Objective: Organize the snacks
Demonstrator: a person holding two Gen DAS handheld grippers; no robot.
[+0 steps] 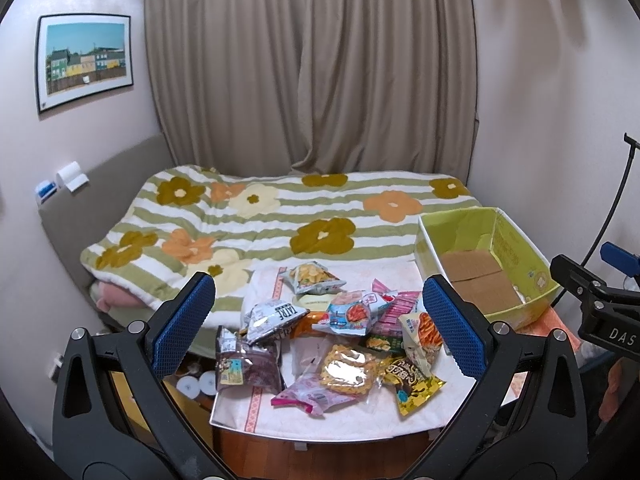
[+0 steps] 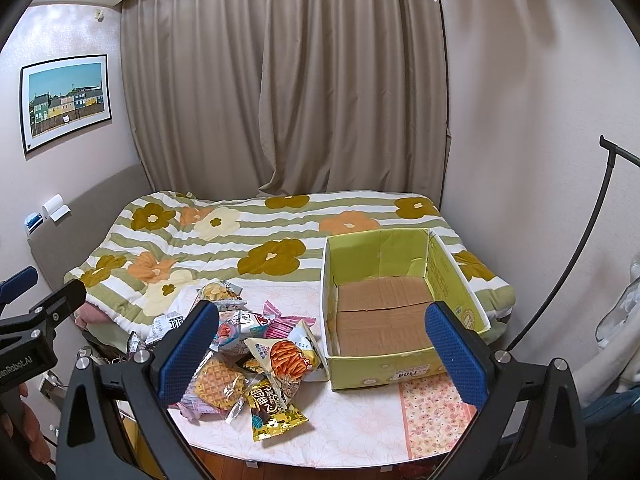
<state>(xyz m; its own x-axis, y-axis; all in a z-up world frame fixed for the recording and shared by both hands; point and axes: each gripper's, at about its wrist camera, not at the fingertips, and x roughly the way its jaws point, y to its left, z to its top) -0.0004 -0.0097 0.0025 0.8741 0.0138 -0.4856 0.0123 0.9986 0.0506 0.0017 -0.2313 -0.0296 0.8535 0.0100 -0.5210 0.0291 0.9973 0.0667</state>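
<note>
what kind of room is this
Most likely a bedroom in a home. A bed with a flowered quilt fills the corner, long curtains hang behind it, and a framed picture is on the wall. A small table holds the snack packets.

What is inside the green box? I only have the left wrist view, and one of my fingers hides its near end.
Observer: In the right wrist view the green box holds no snacks; its whole floor is bare brown cardboard flaps.
Operator: Is there anything on its near wall?
Observer: Yes, a small white sticker with printed digits, upside down from here.
Operator: Does the pile reach the box?
Observer: The packet of orange sticks lies right by the box's near left corner; I cannot tell whether it touches.
</note>
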